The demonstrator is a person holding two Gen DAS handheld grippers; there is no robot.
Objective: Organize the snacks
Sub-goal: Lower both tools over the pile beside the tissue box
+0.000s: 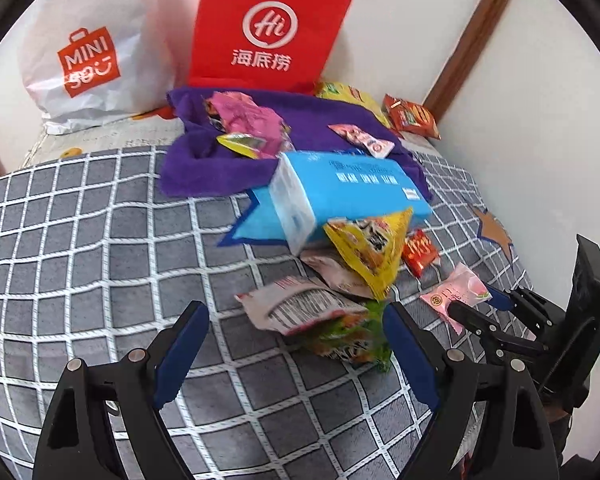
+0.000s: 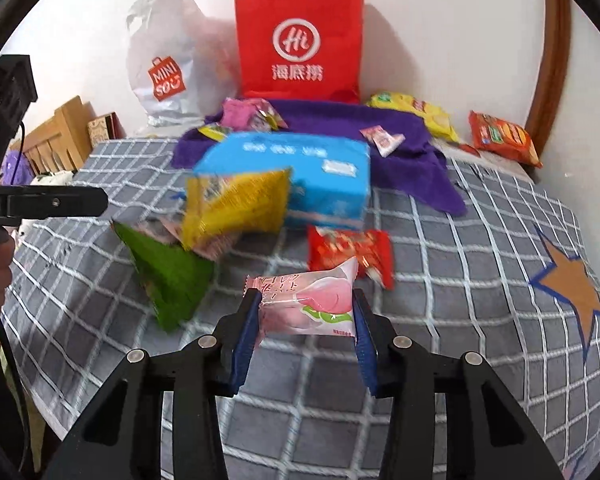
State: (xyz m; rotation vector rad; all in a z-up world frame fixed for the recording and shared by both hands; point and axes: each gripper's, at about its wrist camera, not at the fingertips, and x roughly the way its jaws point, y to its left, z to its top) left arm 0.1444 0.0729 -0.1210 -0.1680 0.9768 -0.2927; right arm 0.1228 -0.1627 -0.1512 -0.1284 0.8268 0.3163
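Peach snack (image 2: 306,300) between right hand-held gripper (image 2: 306,334) fingers

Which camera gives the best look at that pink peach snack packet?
The right wrist view: the pink peach packet sits front and centre between the right gripper's fingers, print visible. In the left wrist view the packet is small, near the edge, partly hidden by that gripper.

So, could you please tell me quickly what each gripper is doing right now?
Left gripper: open, holding nothing, hovering over the green snack packet.
Right gripper: fingers against both ends of the pink peach snack packet, gripping it.
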